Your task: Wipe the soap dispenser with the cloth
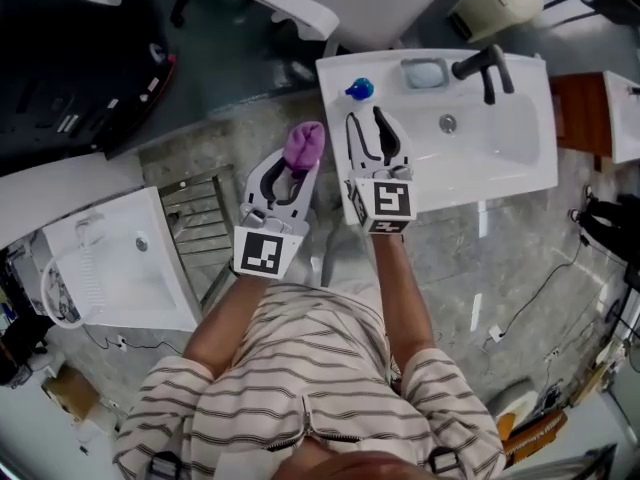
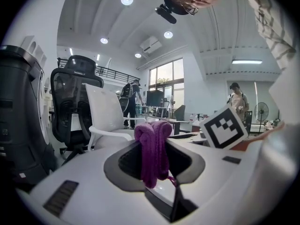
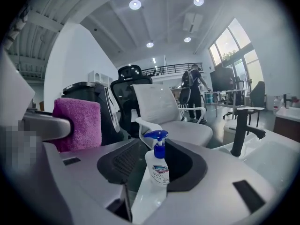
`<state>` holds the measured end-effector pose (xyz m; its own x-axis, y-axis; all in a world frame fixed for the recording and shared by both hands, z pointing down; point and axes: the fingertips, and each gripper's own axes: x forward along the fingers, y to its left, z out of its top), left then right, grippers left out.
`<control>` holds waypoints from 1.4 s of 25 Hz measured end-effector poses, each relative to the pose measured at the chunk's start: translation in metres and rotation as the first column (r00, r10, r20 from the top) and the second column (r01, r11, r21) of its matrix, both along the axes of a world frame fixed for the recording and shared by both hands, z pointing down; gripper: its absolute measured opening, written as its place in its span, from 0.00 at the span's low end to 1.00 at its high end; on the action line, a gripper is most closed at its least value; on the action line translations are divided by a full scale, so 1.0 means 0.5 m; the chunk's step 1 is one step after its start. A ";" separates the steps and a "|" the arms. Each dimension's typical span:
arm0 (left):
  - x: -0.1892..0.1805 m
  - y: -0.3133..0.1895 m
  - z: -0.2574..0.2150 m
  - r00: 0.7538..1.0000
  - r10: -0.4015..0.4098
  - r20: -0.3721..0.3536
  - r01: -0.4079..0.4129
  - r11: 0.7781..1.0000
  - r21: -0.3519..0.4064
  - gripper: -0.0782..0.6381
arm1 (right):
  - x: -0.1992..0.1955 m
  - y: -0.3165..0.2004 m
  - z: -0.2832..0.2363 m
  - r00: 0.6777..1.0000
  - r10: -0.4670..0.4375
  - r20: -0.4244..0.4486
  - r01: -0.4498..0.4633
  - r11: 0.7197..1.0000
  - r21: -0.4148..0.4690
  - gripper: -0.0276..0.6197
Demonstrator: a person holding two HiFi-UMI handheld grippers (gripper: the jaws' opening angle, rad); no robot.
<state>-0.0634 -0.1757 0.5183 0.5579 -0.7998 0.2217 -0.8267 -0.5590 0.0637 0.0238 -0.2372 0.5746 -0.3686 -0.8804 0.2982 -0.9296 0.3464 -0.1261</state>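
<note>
Both bare forearms reach forward from a striped shirt (image 1: pixel 300 383), each hand gripping its tool from behind so the marker cubes face up at the head camera. The left forearm (image 1: pixel 228 313) angles towards the wash basin (image 1: pixel 540 118). It holds the left gripper (image 1: pixel 297 171) just off the basin's left edge, over the stone floor. Its jaws are closed on a purple cloth (image 2: pixel 153 146). The cloth is bunched and folded, its top bulges out past the fingertips, and a loose thread hangs below.

The right forearm (image 1: pixel 402 288) runs straighter. It carries the right gripper (image 1: pixel 366 118) to the basin's left rim, beside the left gripper, with its fingertips pointing at the basin's back-left corner. Its jaws stand wide apart and grip nothing.

The soap dispenser (image 3: pixel 157 165) is a pale bottle with a blue pump and a printed label. It stands upright on that back-left corner, just ahead of the open jaws and in line with the gap between them. In the right gripper view nothing touches it.

The basin's white bowl shows a round drain (image 1: pixel 448 123). On its back rim a soap dish (image 1: pixel 425 73) sits between the dispenser and a black faucet (image 1: pixel 485 68). Behind the basin stands a white office chair (image 1: pixel 350 3). Well to the basin's left lies a second white basin (image 1: pixel 105 288).
</note>
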 end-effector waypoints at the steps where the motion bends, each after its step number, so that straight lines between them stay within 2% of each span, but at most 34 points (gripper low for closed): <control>1: 0.001 -0.003 0.004 1.000 -0.002 0.003 0.002 1.000 -0.002 0.27 | 0.000 -0.010 0.010 1.000 0.001 -0.005 -0.001 1.000 -0.003 0.30; 10: 0.016 -0.014 0.045 1.000 0.006 0.017 -0.005 0.999 -0.038 0.27 | 0.008 -0.072 0.064 0.999 0.016 -0.046 -0.017 1.000 -0.019 0.30; 16: 0.016 -0.016 0.074 1.000 0.013 0.017 -0.012 0.997 -0.077 0.27 | 0.003 -0.089 0.089 0.997 -0.036 -0.071 0.035 0.999 -0.020 0.29; 22: 0.021 -0.016 0.079 0.999 0.035 0.022 -0.033 0.997 -0.077 0.27 | -0.001 -0.089 0.085 0.993 -0.083 -0.086 0.083 0.997 0.004 0.25; 28: 0.030 -0.002 0.080 0.998 0.054 0.029 -0.052 0.997 -0.065 0.27 | 0.018 -0.079 0.080 0.998 -0.060 -0.027 0.059 0.997 -0.046 0.25; 35: 0.029 0.017 0.050 0.998 0.059 0.021 -0.058 0.997 -0.052 0.27 | 0.028 -0.039 0.017 0.998 -0.070 0.000 0.070 0.996 -0.047 0.25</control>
